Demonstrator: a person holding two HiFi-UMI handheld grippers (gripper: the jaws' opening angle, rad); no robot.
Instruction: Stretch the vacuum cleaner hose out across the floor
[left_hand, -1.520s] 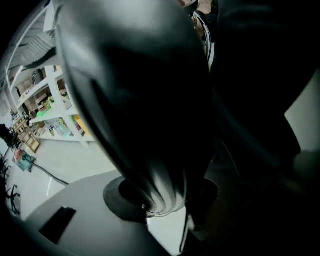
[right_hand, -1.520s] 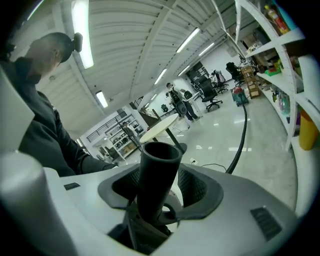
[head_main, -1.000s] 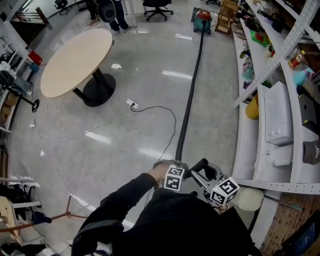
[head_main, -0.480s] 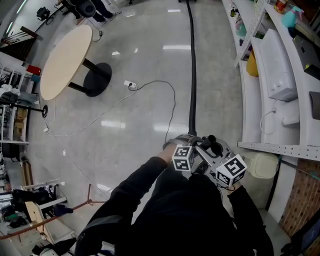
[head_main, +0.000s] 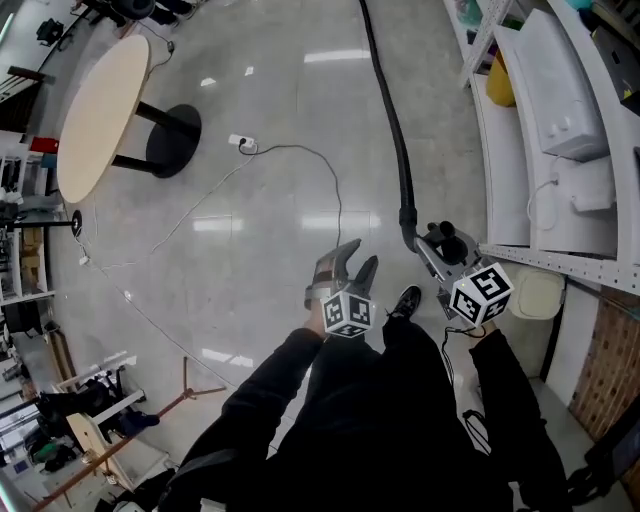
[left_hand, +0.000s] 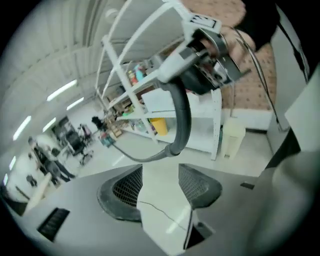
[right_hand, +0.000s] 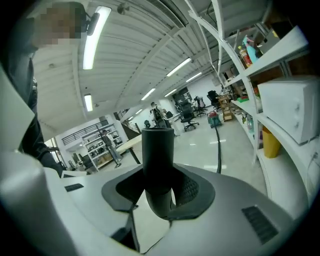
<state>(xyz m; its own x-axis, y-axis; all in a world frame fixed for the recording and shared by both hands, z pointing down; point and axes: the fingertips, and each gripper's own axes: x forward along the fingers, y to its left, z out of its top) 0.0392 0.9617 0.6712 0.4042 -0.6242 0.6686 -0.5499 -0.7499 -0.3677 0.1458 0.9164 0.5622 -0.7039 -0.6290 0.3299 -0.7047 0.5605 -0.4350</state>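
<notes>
The hose (head_main: 392, 120) runs along the floor (head_main: 250, 260). Its long axis goes from 12 o'clock at the head view's top edge down to about 4 o'clock of centre, with a slight bow. Its near end is a stiff dark tube (right_hand: 158, 150), mouth pointing to 12 o'clock between the right gripper's (head_main: 443, 240) fingers, which have just been closing and pinch it. The left gripper (head_main: 360, 252), at its 9 o'clock, has just been opening, and its fingers are spread with nothing between them. The hose looks light, bendy and springy, so it will likely drag and curl back. The rigid tube seems the surest hold.
</notes>
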